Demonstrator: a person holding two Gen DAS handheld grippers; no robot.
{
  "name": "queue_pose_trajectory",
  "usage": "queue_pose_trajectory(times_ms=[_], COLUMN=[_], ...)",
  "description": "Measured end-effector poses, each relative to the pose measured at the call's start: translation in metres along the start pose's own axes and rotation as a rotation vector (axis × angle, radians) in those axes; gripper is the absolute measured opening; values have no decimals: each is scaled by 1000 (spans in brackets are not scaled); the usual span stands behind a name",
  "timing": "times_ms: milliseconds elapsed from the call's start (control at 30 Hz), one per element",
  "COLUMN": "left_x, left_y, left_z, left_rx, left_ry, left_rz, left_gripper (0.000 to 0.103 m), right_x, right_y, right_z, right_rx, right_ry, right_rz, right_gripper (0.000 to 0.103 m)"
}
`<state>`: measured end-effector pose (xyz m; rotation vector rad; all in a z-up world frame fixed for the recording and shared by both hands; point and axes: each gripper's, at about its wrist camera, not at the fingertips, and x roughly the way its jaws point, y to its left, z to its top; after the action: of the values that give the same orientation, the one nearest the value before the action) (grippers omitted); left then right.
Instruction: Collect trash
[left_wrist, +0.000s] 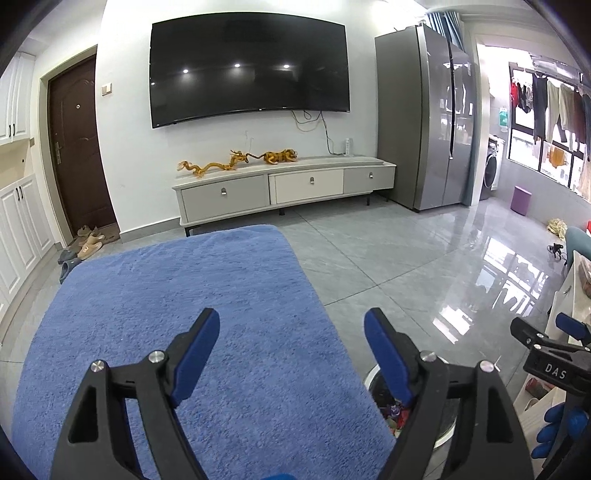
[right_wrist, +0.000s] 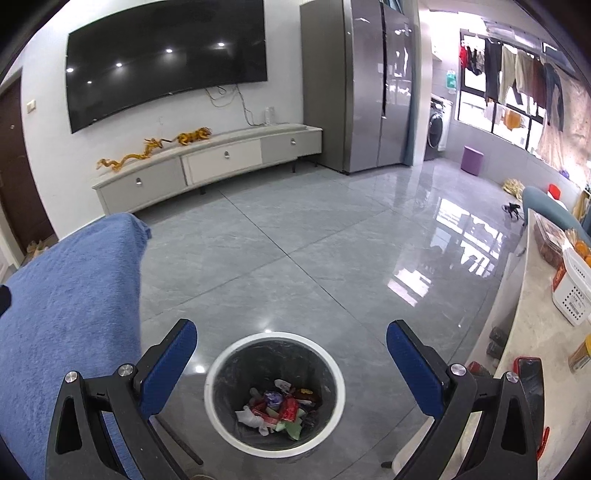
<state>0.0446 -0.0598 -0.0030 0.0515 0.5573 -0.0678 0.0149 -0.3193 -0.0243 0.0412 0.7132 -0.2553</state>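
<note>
A round trash bin (right_wrist: 275, 338) with a white rim and dark liner stands on the grey floor. Several crumpled wrappers (right_wrist: 282, 408) lie at its bottom. My right gripper (right_wrist: 291, 334) is open and empty, held above the bin. My left gripper (left_wrist: 291, 325) is open and empty over the blue towel-covered surface (left_wrist: 177, 295). In the left wrist view the bin (left_wrist: 373, 376) shows partly behind my right finger, and the right gripper (left_wrist: 546, 343) is at the far right.
A blue towel surface (right_wrist: 66, 295) lies left of the bin. A counter (right_wrist: 532, 332) with a white basket (right_wrist: 576, 291) and a red phone (right_wrist: 530, 373) is on the right. A TV stand (left_wrist: 284, 184), a fridge (left_wrist: 424, 122) and tiled floor (right_wrist: 314, 240) lie ahead.
</note>
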Motion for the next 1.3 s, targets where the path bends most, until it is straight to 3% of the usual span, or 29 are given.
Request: queue_pose_trajectory(times_ms=[100,167,633,1300], left_x=[-9,-16,-59,-49], left_y=[7,14,56,93], left_z=[-1,-3,-10,-35], left_rx=[5,2,-66,-123], left_ry=[-11,-19,-96,-32], left_rz=[12,24,92,129], left_gripper=[82,90,91,91], right_x=[-12,-20,-69,-56], right_y=[12,22,64,77], right_z=[-4,-7,-9,-29], right_rx=[-32,-53,-138,-142], right_ry=[-26,-42,-176,-126], right_rz=[29,40,75,84], right_gripper=[103,103,103,103])
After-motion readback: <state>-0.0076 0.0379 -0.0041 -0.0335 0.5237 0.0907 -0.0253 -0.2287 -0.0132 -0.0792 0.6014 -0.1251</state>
